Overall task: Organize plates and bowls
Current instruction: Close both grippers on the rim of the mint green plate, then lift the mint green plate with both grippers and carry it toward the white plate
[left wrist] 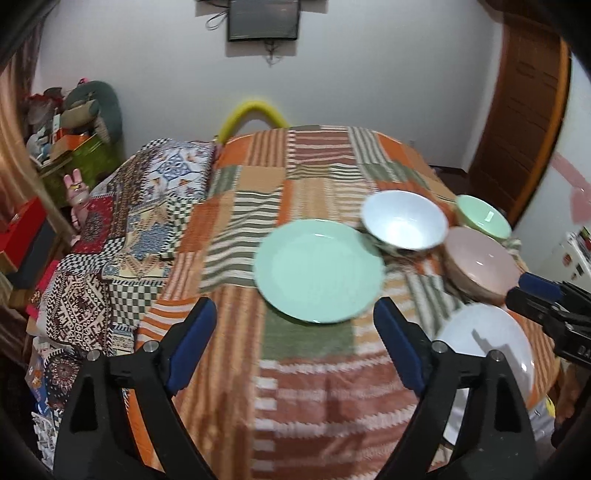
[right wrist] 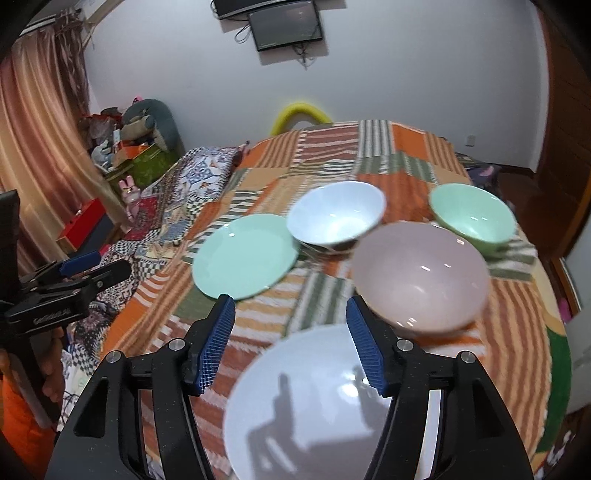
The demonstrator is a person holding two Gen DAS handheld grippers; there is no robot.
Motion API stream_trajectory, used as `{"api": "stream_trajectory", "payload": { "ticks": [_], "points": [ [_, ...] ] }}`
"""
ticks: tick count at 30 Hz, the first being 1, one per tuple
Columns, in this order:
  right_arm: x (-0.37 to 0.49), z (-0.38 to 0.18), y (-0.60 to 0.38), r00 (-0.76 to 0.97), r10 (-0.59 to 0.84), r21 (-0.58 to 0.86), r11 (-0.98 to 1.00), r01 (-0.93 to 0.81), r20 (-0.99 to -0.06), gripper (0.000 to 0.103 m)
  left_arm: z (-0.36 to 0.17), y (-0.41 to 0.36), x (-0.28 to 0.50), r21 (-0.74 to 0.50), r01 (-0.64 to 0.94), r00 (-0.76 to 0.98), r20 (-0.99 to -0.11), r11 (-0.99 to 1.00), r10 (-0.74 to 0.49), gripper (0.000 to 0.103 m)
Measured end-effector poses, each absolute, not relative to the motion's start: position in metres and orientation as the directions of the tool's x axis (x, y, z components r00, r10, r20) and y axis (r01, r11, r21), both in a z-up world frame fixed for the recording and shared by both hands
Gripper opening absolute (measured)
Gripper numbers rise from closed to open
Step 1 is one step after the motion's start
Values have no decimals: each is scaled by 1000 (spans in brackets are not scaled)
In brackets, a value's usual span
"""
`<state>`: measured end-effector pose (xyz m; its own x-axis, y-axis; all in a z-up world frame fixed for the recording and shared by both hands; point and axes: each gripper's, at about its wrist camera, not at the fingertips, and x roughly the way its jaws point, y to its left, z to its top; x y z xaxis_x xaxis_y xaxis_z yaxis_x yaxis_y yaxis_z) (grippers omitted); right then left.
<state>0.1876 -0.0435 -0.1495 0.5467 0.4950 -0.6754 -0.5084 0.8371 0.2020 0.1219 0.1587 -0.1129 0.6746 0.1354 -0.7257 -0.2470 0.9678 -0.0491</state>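
Note:
Dishes lie spread on a bed's striped patchwork blanket (left wrist: 240, 229). A mint-green plate (left wrist: 319, 269) lies flat just beyond my left gripper (left wrist: 293, 310), which is open with nothing between its blue pads. Behind the plate stand a white bowl (left wrist: 404, 219), a pink bowl (left wrist: 480, 262) and a green bowl (left wrist: 484, 218). A white plate (right wrist: 314, 398) lies right under my right gripper (right wrist: 290, 302), which is open and holds nothing. In that view the pink bowl (right wrist: 421, 273) sits just past the right finger, with the green plate (right wrist: 245, 256), white bowl (right wrist: 336, 218) and green bowl (right wrist: 472, 218) farther off.
Patterned pillows (left wrist: 147, 206) lie along the bed's left side. A yellow foam tube (left wrist: 253, 114) arches at the far end under a wall screen (left wrist: 264, 18). Boxes and toys (left wrist: 70, 125) crowd the left by a curtain. A wooden door (left wrist: 524, 122) stands at the right.

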Motion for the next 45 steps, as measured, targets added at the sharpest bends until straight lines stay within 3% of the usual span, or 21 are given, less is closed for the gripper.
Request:
{"api": "stream_trajectory", "payload": {
  "ticks": [17,21,31,36,45],
  "points": [
    [270,-203,30,391,430,192,834,-517,-814,59,-199,231,225,-114,-263,532,-845,958,46,88],
    [284,-219,40,329,415,207,832,-515,-848,58,-220,238,248,-122,-249,497,-868,961,19,73],
    [299,-240,51,278,358,169,831,-529,-891,39,-251,250,282,-166,-224,455,-889,960,-47,34],
    [305,-244,55,254,350,164,821,-547,-902,39,-254,250,292,-174,-189,458,-886,966,-70,28],
    [311,-250,63,237,346,172,822,-543,-908,36,-254,249,287,-185,-175,439,-894,967,-91,28]
  ]
}}
